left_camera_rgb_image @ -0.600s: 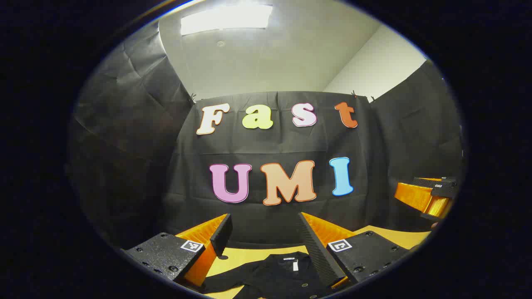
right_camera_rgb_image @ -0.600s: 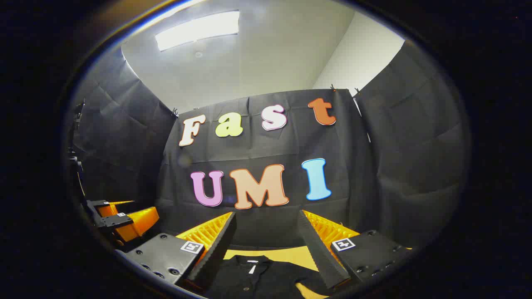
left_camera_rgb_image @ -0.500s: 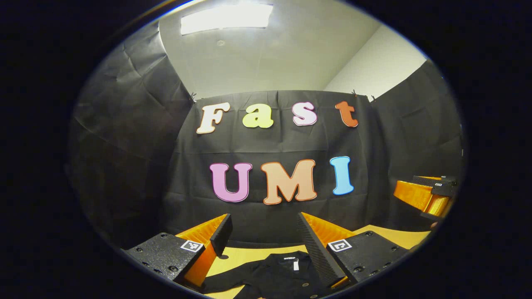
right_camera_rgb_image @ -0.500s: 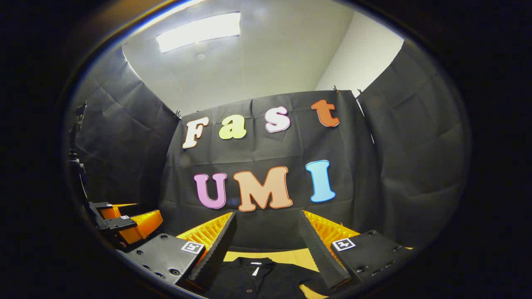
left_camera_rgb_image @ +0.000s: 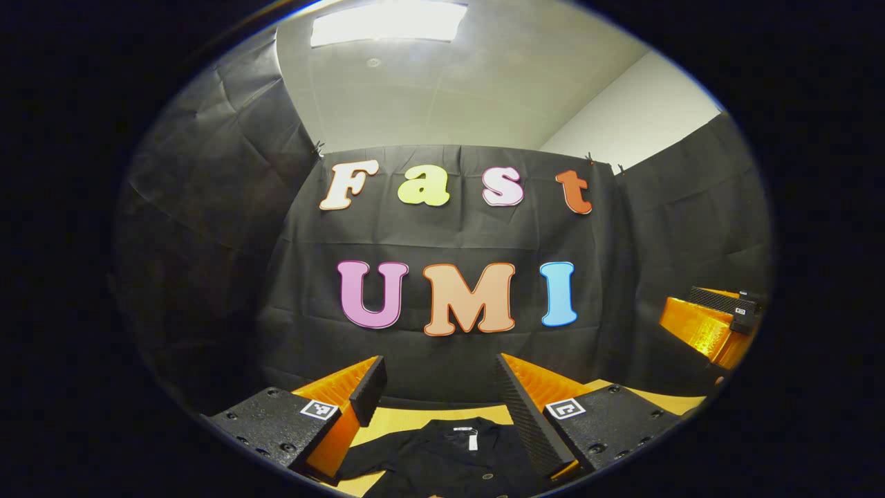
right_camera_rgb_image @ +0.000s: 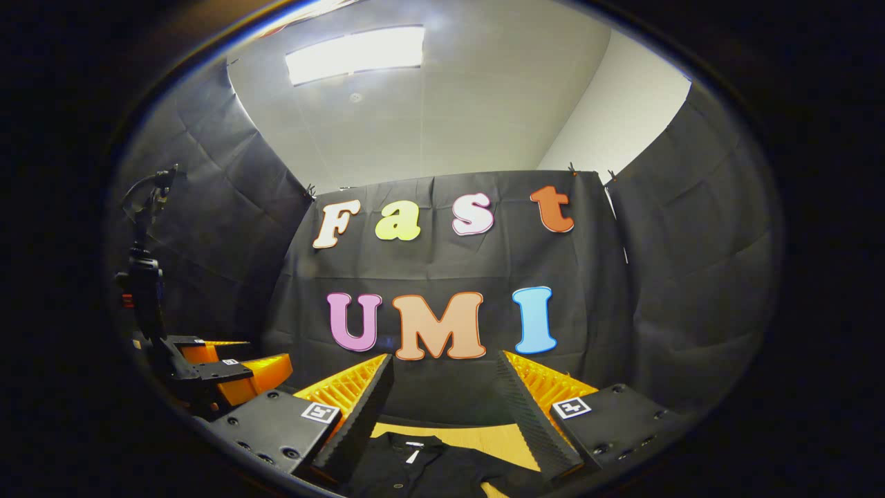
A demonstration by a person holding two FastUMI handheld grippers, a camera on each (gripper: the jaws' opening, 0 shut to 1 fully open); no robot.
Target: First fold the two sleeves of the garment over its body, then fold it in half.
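Note:
A black buttoned shirt (left_camera_rgb_image: 449, 456) lies on the yellow table (left_camera_rgb_image: 401, 420), collar toward the back wall, one sleeve spread out at the left. My left gripper (left_camera_rgb_image: 439, 377) hovers above it, open, nothing between its fingers. In the right gripper view the same shirt (right_camera_rgb_image: 422, 467) lies below my right gripper (right_camera_rgb_image: 442, 373), which is also open and holds nothing. The right gripper (left_camera_rgb_image: 712, 321) shows at the far right of the left gripper view. The left gripper (right_camera_rgb_image: 228, 370) shows at the lower left of the right gripper view.
Black cloth walls close the booth on three sides behind the table. A dark stand with a cable (right_camera_rgb_image: 145, 277) rises at the left of the right gripper view. A ceiling light (left_camera_rgb_image: 387, 21) shines overhead.
Both views have tilted slightly upward and shifted; the wall sits lower in the right gripper view. Both grippers stay open above the shirt, which has not moved.

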